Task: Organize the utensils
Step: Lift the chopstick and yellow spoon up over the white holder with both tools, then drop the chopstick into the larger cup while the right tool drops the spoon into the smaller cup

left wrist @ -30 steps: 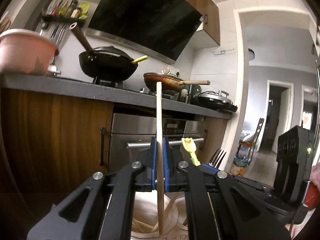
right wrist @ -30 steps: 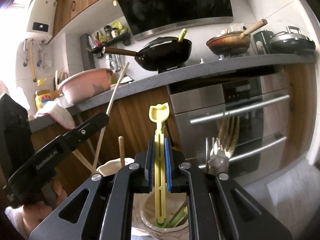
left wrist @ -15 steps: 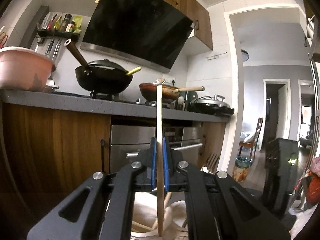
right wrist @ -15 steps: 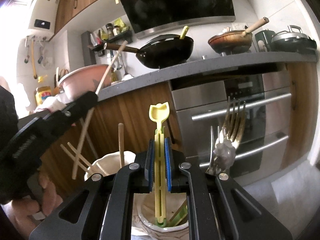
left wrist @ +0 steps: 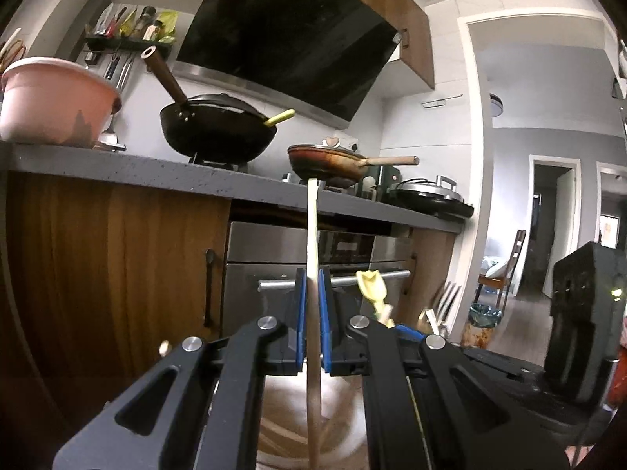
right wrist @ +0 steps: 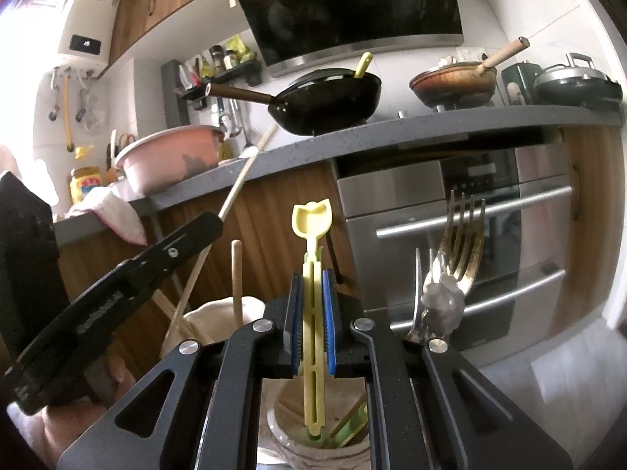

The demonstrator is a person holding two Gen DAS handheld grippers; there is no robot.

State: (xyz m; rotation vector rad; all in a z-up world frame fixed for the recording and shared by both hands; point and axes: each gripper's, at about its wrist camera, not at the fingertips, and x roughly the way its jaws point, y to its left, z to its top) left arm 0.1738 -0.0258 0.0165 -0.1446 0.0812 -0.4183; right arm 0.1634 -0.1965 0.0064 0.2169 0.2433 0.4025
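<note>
My left gripper [left wrist: 310, 323] is shut on a pale wooden chopstick [left wrist: 313, 243] held upright over a cream holder [left wrist: 290, 419]. From the right wrist view the left gripper [right wrist: 117, 293] sits at left with the chopstick [right wrist: 243, 180] slanting up-right above a cream holder [right wrist: 213, 319] that has a wooden stick [right wrist: 236, 278] in it. My right gripper [right wrist: 312, 327] is shut on a yellow plastic utensil [right wrist: 312, 235], its lower end in a jar [right wrist: 317, 442] with green utensils. Several forks [right wrist: 458, 250] stand at right.
A grey counter [right wrist: 392, 129] carries a black wok [right wrist: 325, 103], a brown pan [right wrist: 454, 82], a pink basin [right wrist: 168, 160] and a lidded pot [right wrist: 576, 86]. A steel oven [right wrist: 470, 235] and wooden cabinet doors [left wrist: 117, 266] are behind. A doorway [left wrist: 548, 227] opens at right.
The left gripper with the chopstick rose and tilted half a second ago, then came back down over the cream holder. The right gripper with the yellow utensil barely moved.
</note>
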